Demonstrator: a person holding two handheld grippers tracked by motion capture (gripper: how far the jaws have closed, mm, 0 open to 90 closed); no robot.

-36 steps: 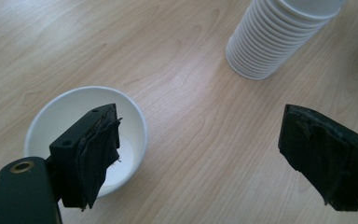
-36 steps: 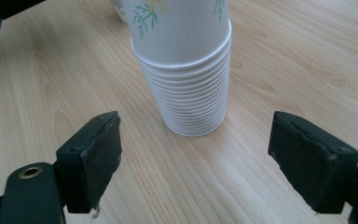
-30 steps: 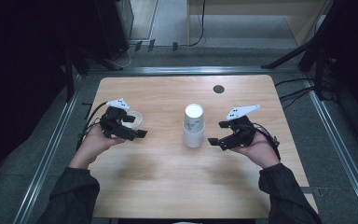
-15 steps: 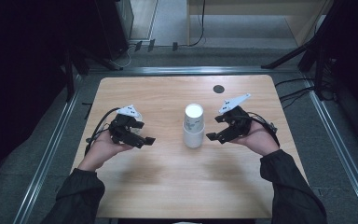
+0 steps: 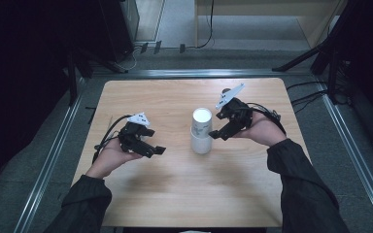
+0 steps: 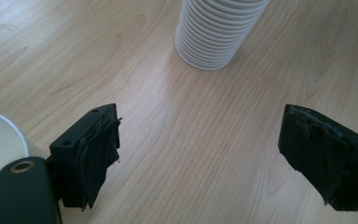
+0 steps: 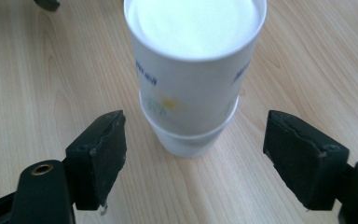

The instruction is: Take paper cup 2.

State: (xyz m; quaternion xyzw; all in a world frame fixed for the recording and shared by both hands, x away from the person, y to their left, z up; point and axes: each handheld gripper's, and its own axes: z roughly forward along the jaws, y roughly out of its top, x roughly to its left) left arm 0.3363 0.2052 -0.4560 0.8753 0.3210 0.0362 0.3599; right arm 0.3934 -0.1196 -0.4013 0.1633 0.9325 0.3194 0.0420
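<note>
Right claw: my right claw (image 5: 215, 134) hangs just beside the upper part of the cup stack, tips aimed at it from its right side in the high view.
Right claw opening: I see both jaws spread wide with nothing between the pads; they have just been closing a little, and the stack stands ahead of them, not inside the gap.
Cup stack: the white paper cup stack (image 5: 202, 131) stands upright on the desk, straight ahead of the right claw in the right gripper view (image 7: 193, 70), where I look down on its white top and a small flower print on the side.
Stack's lower cup: a second cup's rim shows below the printed one, nearer the desk.
Left claw: my left claw (image 5: 156, 151) is held low over the desk, well apart from the stack, tips pointing toward it.
Left claw opening: jaws stand wide apart and hold nothing; only bare wood lies between them in the left gripper view.
Stack from the left claw: ahead and above the gap I see the ribbed rims of the nested cups (image 6: 216, 32) resting on the wood.
White edge: a curved white rim (image 6: 0, 144) sits just beside the left claw's left jaw; I cannot tell what it is.
Desk: the light wooden desk (image 5: 184, 194) carries the stack, and both my forearms come in over its near edge.
</note>
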